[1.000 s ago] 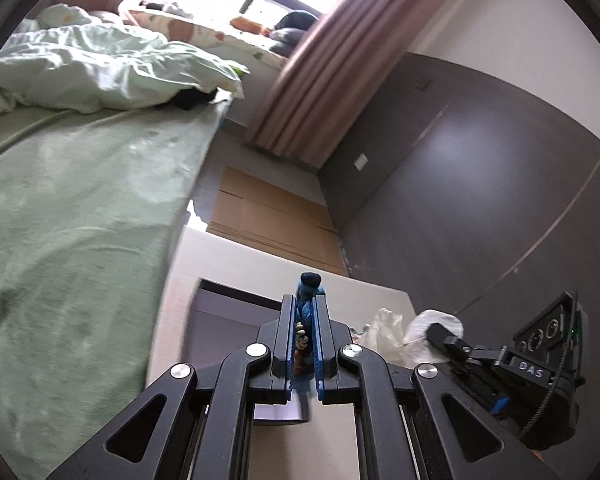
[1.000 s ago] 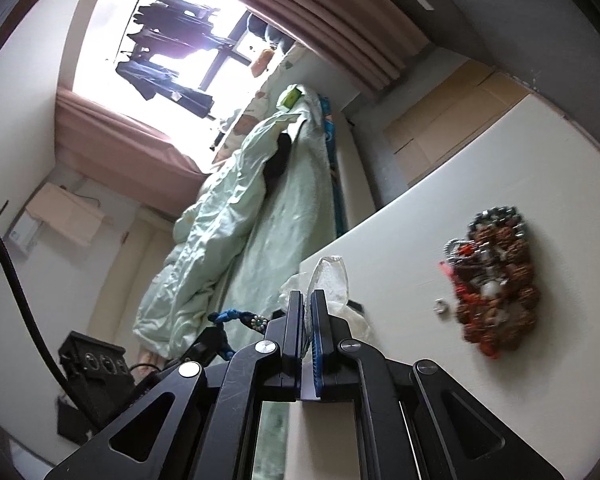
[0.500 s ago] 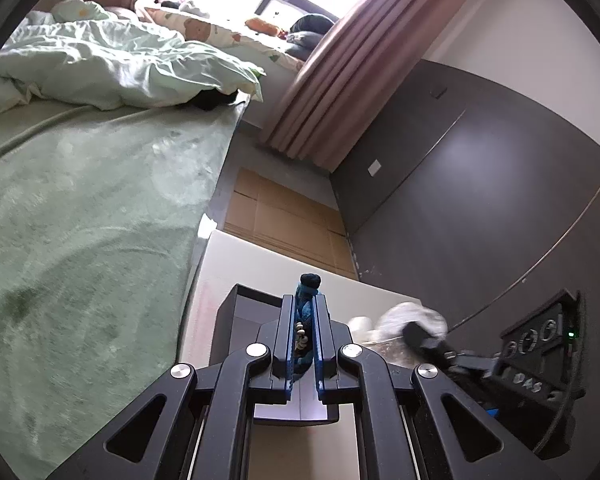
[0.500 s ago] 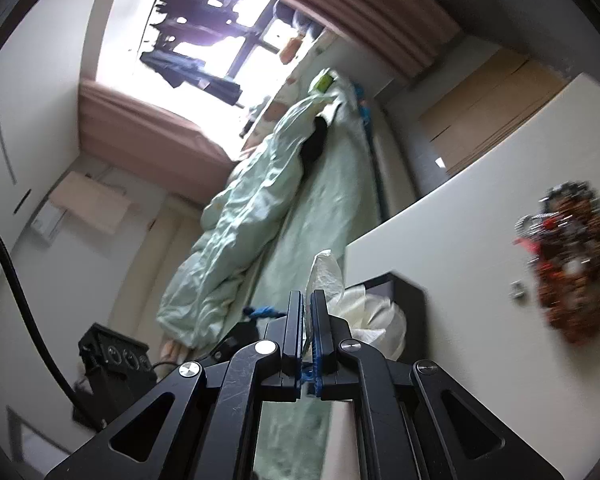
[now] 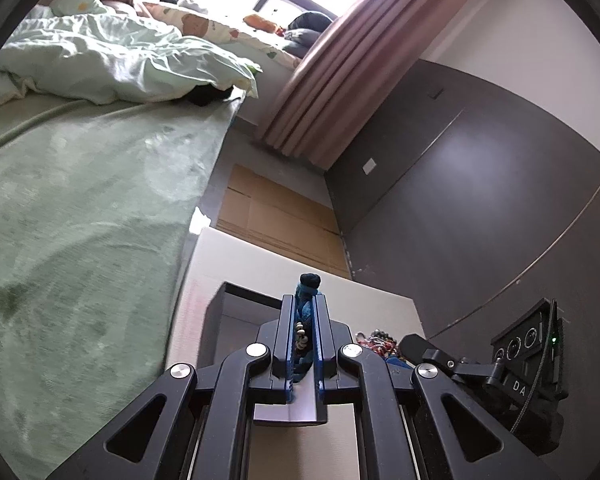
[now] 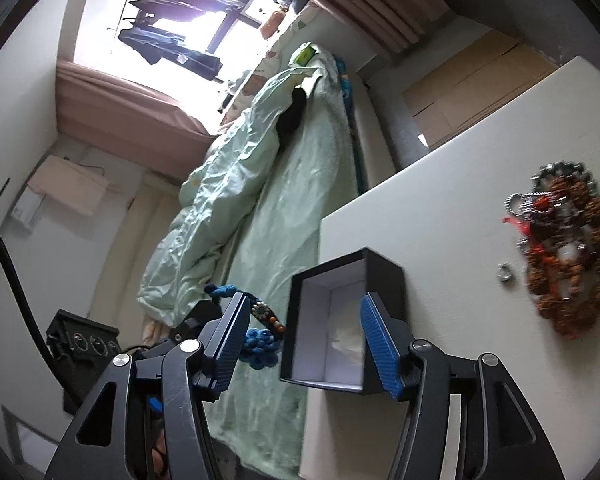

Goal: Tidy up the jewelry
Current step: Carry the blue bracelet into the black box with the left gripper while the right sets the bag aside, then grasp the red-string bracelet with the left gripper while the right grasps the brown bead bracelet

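Note:
My left gripper (image 5: 304, 300) is shut on a blue braided bracelet with beads (image 5: 306, 312), held just above the near side of an open black box (image 5: 220, 320). In the right wrist view the bracelet (image 6: 260, 330) hangs beside the box's (image 6: 384, 272) left wall. My right gripper (image 6: 304, 320) is open, its fingers either side of the box opening. White tissue (image 6: 346, 336) lies inside the box. A pile of beaded jewelry (image 6: 564, 256) and a small silver ring (image 6: 505, 272) lie on the white table (image 6: 440, 208).
The jewelry pile also shows in the left wrist view (image 5: 376, 344). A bed with a green blanket (image 5: 80, 220) runs along the table's edge. Cardboard (image 5: 276, 216) lies on the floor beyond, by a dark wall (image 5: 480, 200).
My right gripper has opened and let go of the white tissue, which now lies in the box. The left gripper keeps hold of the bracelet over the box.

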`<state>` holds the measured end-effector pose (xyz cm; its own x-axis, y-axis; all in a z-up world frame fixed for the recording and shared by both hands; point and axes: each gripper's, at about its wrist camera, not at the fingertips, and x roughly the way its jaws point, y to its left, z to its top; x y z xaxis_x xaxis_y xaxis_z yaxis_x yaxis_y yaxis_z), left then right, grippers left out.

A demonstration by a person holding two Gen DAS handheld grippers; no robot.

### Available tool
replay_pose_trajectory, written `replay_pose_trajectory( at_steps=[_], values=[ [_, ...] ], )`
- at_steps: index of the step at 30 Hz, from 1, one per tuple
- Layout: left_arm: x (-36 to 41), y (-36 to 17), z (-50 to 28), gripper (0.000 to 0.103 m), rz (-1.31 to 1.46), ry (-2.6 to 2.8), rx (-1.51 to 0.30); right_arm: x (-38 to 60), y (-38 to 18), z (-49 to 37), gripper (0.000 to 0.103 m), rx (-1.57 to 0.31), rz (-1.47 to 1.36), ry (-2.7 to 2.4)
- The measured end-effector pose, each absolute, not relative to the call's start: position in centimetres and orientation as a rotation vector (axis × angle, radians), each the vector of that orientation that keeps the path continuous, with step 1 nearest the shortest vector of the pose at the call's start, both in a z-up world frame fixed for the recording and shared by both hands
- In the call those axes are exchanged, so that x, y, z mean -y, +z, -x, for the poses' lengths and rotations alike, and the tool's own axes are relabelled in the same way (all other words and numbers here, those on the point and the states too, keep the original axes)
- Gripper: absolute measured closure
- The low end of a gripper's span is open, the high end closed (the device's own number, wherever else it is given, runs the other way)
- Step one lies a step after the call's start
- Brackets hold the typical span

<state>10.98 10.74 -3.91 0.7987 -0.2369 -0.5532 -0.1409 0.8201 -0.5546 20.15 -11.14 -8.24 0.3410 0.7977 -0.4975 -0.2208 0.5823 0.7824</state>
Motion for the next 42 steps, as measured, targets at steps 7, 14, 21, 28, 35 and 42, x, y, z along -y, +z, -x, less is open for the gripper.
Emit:
replay_pose_trajectory(
  at_steps=[7, 14, 21, 28, 35, 42],
  values=[
    [-9.6, -5.0, -12.8, 0.067, 0.573, 0.019, -0.759, 13.4, -7.7, -20.1, 0.045, -1.015, -0.655, 0.691],
    [-9.5, -5.2, -12.7, 0.029, 0.595, 0.035, -0.749, 16.9, -6.6, -20.2, 0.045, -0.985, -0.638, 0.648],
    [-7.3, -5.2, -13.2, 0.029, 0.583, -0.006, -0.758, 20.9, -6.4, -20.5, 0.045, -0.978, -0.635, 0.569],
    [-3.3, -5.0, -14.1, 0.029, 0.521, -0.07, -0.772, 23.9, -7.1, -20.6, 0.045, -1.009, -0.645, 0.491],
    [0.6, -5.3, -15.4, 0.03, 0.449, -0.137, -0.789, 26.3, -8.6, -20.9, 0.045, -1.064, -0.706, 0.417],
    [3.5, -6.5, -18.4, 0.052, 0.42, -0.187, -0.885, 27.3, -8.5, -21.1, 0.045, -1.074, -0.752, 0.437]
  ],
)
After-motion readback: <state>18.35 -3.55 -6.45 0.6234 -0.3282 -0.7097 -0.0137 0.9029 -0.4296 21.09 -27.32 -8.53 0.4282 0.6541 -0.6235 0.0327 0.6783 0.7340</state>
